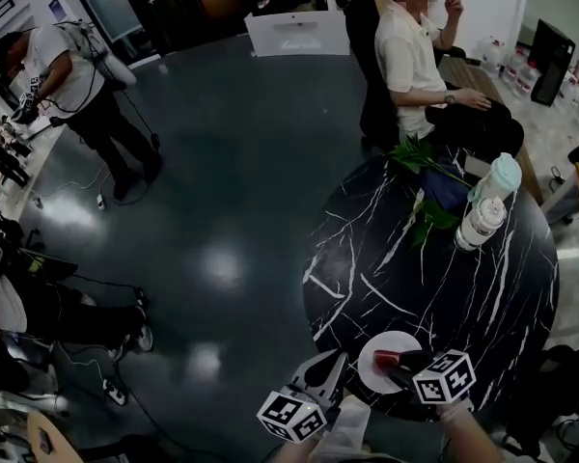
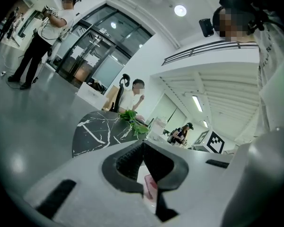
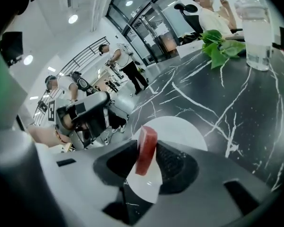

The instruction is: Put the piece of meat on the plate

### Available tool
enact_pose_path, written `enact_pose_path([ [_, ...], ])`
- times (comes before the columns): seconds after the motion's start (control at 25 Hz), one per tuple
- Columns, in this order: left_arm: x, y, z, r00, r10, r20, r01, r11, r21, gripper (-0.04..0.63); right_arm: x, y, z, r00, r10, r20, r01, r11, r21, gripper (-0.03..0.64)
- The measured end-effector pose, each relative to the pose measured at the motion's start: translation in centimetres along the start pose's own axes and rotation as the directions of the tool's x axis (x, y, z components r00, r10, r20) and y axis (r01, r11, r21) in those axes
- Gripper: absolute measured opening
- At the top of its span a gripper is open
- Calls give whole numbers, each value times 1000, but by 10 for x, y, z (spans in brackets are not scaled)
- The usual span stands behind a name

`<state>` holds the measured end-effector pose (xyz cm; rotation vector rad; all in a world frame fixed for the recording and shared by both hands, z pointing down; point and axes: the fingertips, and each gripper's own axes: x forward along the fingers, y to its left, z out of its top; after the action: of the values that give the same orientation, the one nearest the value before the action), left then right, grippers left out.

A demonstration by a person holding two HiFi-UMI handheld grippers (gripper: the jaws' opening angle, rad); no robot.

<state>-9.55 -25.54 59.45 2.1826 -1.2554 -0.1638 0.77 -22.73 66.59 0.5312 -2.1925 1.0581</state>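
Glossy black marble-look table (image 3: 236,103) (white veins); smooth white plate (image 3: 180,126); clear plastic bottle (image 3: 255,32)

Red piece of meat (image 3: 146,150) is hanging upright (slightly tilted) over the round white plate (image 3: 180,131) lying on the tabletop (image 3: 236,103).

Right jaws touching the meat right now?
Touching. In the right gripper view, the right gripper has both jaws pressed against the sides of the piece of meat, holding it upright above the plate.
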Motion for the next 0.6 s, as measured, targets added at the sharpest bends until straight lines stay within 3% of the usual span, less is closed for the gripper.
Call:
enact_pose_path([
  [0.2, 1, 0, 2, 1000, -4, 1, 4, 1000, -12, 9, -1, -8, 2, 996, -92, -1, 91, 990, -105, 137],
  [0.4, -5, -4, 7, 1000, -11, 6, 11, 1000, 0, 9, -10, -17, 10, 972, -230, 50, 235, 942, -239, 252],
  [0.6, -18, -7, 7, 1000, 6, 25, -6, 1000, 3, 9, -30, -12, 21, 950, -266, 161, 299, 925, -235, 279],
])
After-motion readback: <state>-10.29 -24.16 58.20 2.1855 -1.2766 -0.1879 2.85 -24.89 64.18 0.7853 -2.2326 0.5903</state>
